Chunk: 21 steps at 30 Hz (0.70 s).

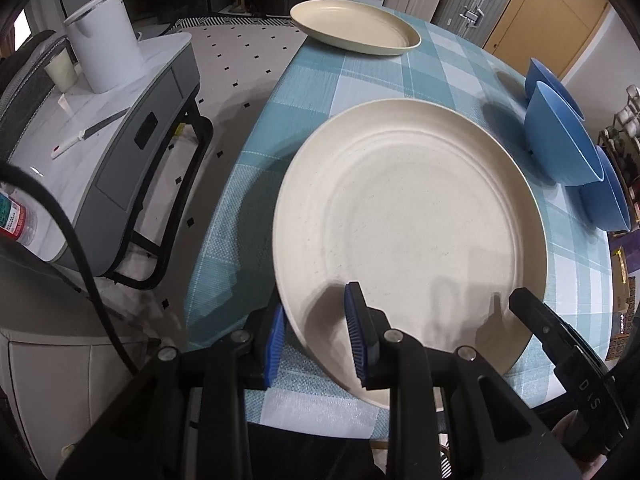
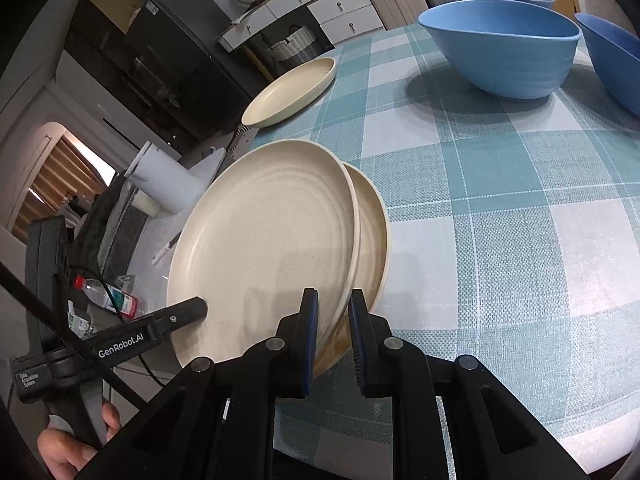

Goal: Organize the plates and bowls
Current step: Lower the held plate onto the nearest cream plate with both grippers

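Gripping cream plate (image 1: pixel 412 224) rim, left tool (image 1: pixel 318 344), right tool (image 2: pixel 334 338)

Left gripper (image 1: pixel 316 344) and right gripper (image 2: pixel 333 340) both clamped, fingers angled downward.

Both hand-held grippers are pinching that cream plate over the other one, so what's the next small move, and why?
Probably lower the upper cream round plate squarely onto the cream plate beneath it. Left hand-held gripper and right hand-held gripper each clamp its near rim, and it sits tilted and offset toward the checked tablecloth's edge, so centre it before letting go.
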Tool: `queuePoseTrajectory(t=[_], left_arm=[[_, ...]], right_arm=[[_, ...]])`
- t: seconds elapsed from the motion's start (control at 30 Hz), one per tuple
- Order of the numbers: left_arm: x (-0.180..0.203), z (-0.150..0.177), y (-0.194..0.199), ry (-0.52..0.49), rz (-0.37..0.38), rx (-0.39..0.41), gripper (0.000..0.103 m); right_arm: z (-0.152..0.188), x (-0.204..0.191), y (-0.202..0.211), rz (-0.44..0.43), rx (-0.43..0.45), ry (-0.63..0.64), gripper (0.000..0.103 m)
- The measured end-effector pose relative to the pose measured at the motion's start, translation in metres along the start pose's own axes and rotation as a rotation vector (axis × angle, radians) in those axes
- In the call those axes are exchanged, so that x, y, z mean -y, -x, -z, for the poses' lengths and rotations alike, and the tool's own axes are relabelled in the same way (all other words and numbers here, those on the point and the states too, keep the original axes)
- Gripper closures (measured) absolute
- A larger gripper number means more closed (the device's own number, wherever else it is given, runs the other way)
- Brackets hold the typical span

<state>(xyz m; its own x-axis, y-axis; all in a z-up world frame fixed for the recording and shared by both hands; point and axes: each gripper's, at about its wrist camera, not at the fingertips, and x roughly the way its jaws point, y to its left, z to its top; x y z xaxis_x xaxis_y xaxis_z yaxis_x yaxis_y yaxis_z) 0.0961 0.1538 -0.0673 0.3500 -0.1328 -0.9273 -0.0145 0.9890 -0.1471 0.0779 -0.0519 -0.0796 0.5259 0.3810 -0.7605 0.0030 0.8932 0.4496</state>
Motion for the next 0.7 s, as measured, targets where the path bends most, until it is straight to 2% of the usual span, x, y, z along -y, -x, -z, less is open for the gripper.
queuePoseTrajectory(t=[0.37, 0.5, 0.7], left_arm=[[0.003, -0.005, -0.007, -0.010, -0.011, -0.029, 0.076], [0.012, -0.004, -0.007, -0.052, -0.071, -0.027, 0.076], [0.010, -0.004, -0.007, -0.049, -0.065, -0.030, 0.076]], right_arm=[[0.000, -0.004, 0.004, 0.032, 0.018, 0.018, 0.087], [-0.001, -0.009, 0.006, 0.055, 0.022, 0.049, 0.087], [0.001, -0.016, 0.006, 0.097, 0.012, 0.107, 0.084]])
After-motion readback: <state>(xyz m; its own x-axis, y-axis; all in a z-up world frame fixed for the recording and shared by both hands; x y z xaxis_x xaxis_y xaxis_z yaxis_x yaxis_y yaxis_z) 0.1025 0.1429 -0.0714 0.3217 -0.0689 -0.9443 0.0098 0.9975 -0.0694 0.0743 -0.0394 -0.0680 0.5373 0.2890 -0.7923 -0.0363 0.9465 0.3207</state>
